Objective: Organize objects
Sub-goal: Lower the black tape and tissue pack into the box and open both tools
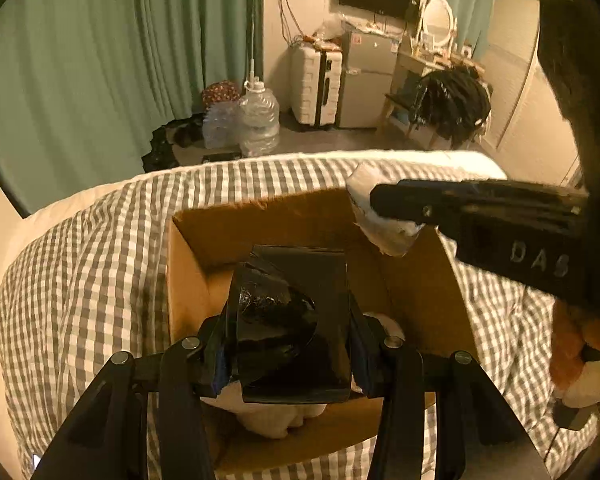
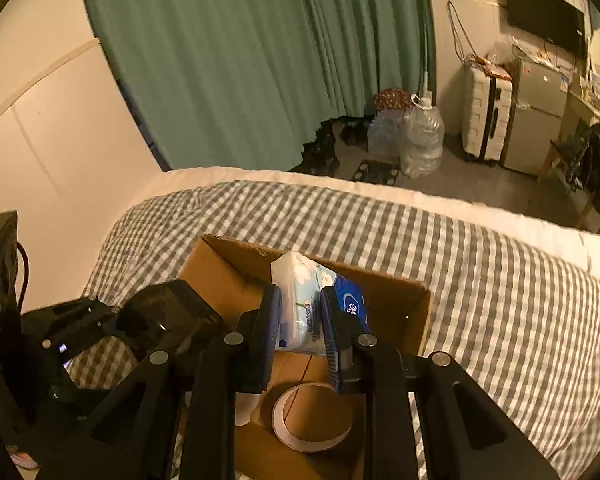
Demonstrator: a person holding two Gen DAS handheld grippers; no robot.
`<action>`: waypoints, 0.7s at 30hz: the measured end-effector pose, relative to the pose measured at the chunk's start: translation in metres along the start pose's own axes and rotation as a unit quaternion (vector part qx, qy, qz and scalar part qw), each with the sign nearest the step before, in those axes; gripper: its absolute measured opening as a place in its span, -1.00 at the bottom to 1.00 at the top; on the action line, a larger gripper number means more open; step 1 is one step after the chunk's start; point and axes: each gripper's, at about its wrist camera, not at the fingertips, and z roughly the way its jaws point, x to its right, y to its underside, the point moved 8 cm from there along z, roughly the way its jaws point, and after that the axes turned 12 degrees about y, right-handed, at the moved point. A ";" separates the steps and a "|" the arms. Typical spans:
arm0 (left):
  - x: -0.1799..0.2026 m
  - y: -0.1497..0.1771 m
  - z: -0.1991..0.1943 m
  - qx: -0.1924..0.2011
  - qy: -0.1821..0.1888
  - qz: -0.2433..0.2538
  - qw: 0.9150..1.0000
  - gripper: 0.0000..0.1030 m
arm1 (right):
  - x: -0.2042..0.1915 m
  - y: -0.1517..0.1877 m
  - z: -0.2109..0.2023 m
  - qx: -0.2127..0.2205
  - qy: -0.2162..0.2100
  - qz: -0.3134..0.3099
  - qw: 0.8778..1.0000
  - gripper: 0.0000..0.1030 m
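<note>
An open cardboard box (image 1: 204,240) sits on the checked bed; it also shows in the right wrist view (image 2: 396,304). My left gripper (image 1: 288,344) is shut on a glossy black package (image 1: 296,312) and holds it over the box. It also shows at the left of the right wrist view, where the black package (image 2: 168,312) hangs beside the box. My right gripper (image 2: 300,320) is shut on a blue-and-white tissue pack (image 2: 304,300) above the box. In the left wrist view the right gripper (image 1: 388,204) and tissue pack (image 1: 384,232) are at the box's far right corner. A tape roll (image 2: 312,416) lies in the box.
The bed has a grey-and-white checked cover (image 2: 500,280). An orange plush toy (image 1: 580,360) lies on the bed at the right. White soft items (image 1: 268,420) lie in the box. Beyond the bed are water jugs (image 1: 256,120), a suitcase (image 1: 316,84) and green curtains.
</note>
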 end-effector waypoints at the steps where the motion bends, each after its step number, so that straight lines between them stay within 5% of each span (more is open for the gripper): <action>1: 0.002 0.001 0.000 -0.002 -0.004 0.009 1.000 -0.04 | 0.001 0.002 0.002 -0.005 -0.001 0.004 1.000 -0.57; 3: 0.006 0.002 -0.002 -0.002 -0.003 0.018 1.000 0.07 | 0.005 0.003 0.001 -0.006 0.003 0.009 1.000 -0.50; 4: 0.007 0.001 -0.004 -0.001 -0.004 0.017 1.000 0.32 | 0.005 0.003 -0.001 -0.005 0.000 0.009 1.000 -0.44; 6: 0.008 -0.004 -0.013 0.009 -0.009 0.011 1.000 0.61 | 0.008 0.000 -0.008 0.002 0.004 0.009 1.000 0.03; 13: 0.005 -0.005 -0.060 0.025 -0.041 0.005 0.999 0.68 | 0.027 -0.007 -0.062 0.043 0.022 0.007 0.999 0.09; 21: -0.012 0.038 -0.133 0.025 -0.104 -0.004 0.994 0.86 | 0.035 0.003 -0.121 0.066 0.021 0.004 0.998 0.25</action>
